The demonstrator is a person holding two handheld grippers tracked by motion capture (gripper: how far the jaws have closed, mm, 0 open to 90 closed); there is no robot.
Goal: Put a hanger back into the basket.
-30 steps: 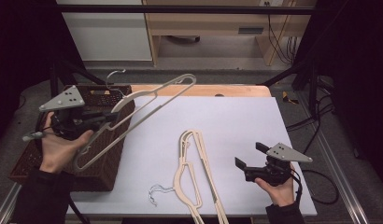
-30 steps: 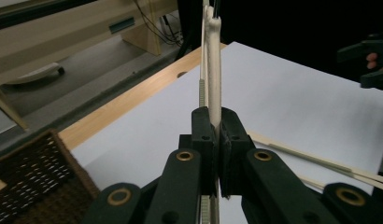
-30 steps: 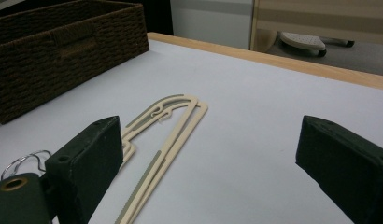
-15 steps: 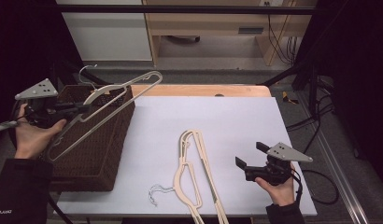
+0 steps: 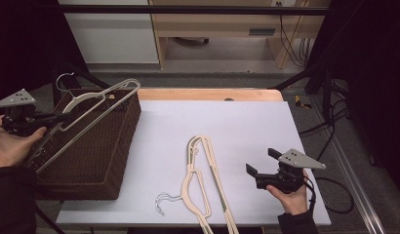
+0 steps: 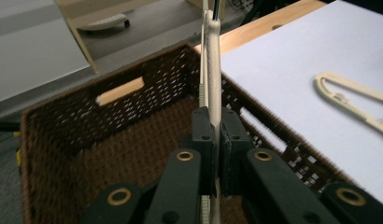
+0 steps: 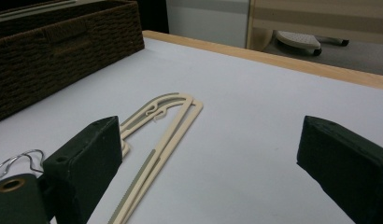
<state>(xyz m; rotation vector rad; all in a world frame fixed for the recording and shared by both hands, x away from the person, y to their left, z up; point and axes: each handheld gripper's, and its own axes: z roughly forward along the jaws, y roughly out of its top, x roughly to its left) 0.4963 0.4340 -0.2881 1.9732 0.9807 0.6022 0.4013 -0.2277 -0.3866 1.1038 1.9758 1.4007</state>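
A cream plastic hanger [image 5: 98, 105] with a metal hook hangs tilted over the brown wicker basket [image 5: 90, 168] at the table's left. My left gripper [image 5: 61, 117] is shut on one of its bars. In the left gripper view the jaws [image 6: 216, 135] clamp the thin cream hanger [image 6: 212, 56] above the basket's inside [image 6: 133, 112]. A pile of cream hangers [image 5: 203, 180] lies on the white table near the front middle. My right gripper [image 5: 262, 161] stands open and holds nothing, just right of the pile. Its view [image 7: 217, 154] shows the same hangers [image 7: 166, 123] ahead on the left.
The white table top [image 5: 237, 122] has a wooden strip [image 5: 208, 94] along its far edge. A metal hook [image 7: 17, 163] of the lying hangers points to the front left. Cables [image 5: 334, 190] trail off the right side. The basket's wall [image 7: 54, 51] stands far left in the right gripper view.
My left hand has carried the hanger leftward and lower, from above the table's left part to over the basket. The right hand has stayed still.
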